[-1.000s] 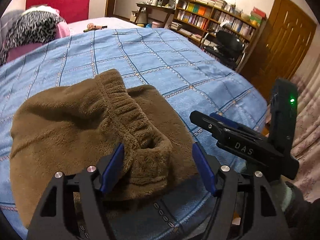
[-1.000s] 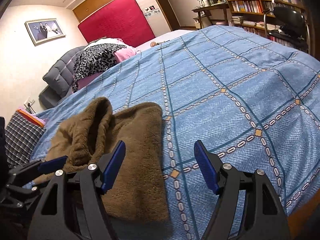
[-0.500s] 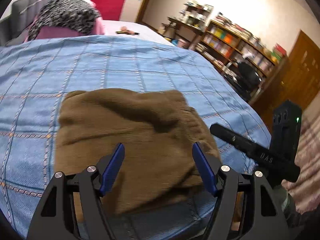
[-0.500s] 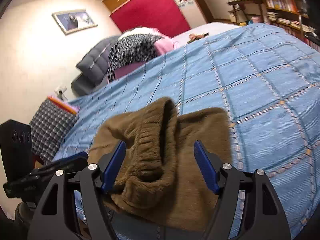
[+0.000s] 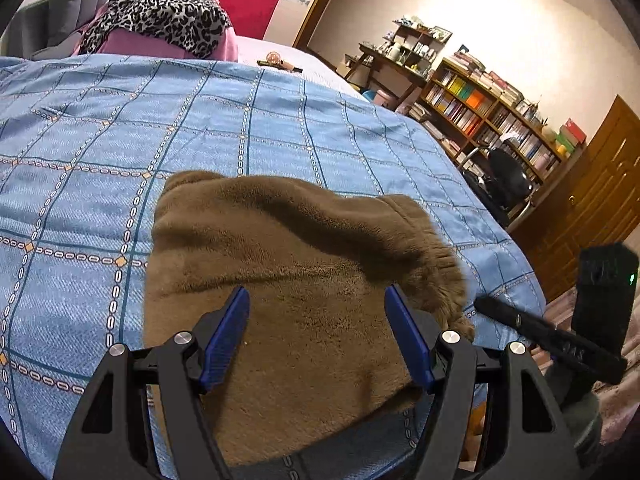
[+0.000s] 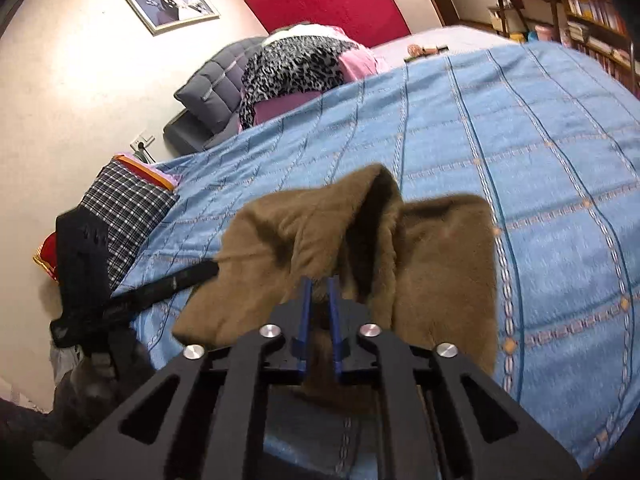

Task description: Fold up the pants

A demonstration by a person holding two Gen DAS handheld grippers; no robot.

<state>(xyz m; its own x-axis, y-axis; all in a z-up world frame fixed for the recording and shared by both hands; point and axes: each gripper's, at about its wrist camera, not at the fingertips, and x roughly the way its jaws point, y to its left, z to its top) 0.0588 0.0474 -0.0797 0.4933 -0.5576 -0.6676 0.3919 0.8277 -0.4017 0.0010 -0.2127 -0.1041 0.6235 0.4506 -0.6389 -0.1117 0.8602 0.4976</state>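
While my right tongs (image 6: pixel 320 292) have just closed, pinching a fold of the brown pants (image 5: pixel 304 280) on the bed (image 5: pixel 100 152), my left tongs (image 5: pixel 316 336) hover spread above them.

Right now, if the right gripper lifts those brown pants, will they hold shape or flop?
Likely flop: the pants already drape in soft folds around the right gripper, which pinches them. The thick fleece probably grips well, and looks bulky rather than heavy.
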